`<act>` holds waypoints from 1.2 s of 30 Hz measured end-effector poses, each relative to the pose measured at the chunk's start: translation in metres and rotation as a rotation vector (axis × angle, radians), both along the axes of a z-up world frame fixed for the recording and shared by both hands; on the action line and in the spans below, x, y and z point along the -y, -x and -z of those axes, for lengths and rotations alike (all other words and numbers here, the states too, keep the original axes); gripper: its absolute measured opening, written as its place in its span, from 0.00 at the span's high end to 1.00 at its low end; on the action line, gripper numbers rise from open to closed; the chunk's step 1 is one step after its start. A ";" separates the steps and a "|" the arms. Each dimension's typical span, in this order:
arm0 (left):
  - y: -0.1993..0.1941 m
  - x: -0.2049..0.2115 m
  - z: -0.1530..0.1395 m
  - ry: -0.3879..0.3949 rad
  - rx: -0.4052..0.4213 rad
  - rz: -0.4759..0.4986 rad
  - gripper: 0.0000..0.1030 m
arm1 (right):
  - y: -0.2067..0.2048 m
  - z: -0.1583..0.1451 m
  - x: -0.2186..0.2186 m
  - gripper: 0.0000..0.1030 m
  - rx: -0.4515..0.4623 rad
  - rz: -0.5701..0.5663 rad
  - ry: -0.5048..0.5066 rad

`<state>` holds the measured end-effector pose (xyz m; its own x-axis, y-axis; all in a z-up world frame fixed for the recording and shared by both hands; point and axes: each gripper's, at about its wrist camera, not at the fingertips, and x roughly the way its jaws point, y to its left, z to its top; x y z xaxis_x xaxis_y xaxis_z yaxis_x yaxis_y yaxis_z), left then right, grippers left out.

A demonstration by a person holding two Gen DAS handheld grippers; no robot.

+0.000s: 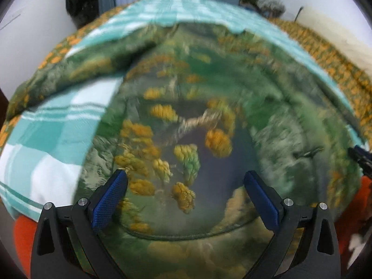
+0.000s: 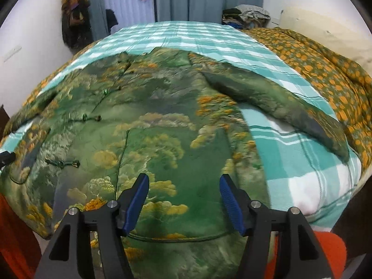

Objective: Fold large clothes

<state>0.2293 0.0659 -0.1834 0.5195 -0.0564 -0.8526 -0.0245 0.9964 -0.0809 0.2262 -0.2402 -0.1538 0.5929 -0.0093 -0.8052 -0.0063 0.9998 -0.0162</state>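
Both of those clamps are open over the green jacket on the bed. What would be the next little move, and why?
Probably swing the right hand-held gripper over to the sleeve and pinch it. The jacket lies spread on the checked blanket, that sleeve sticks out sideways, and both the right and the left hand-held gripper are open and hold nothing. Folding a sleeve in looks like a sensible start.

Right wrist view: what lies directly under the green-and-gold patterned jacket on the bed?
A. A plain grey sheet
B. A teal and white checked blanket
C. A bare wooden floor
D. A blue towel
B: the patterned jacket, its sleeve stretched out to the side, is spread over a teal and white checked blanket that shows around its edges.
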 end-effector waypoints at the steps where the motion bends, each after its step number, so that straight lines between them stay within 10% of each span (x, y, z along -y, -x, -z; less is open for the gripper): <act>1: -0.002 0.001 0.005 -0.007 -0.001 -0.007 0.02 | -0.002 0.005 -0.002 0.38 -0.012 -0.004 0.007; 36: -0.012 0.014 0.017 -0.077 -0.021 0.027 0.00 | -0.005 0.038 -0.002 0.30 -0.078 0.005 -0.008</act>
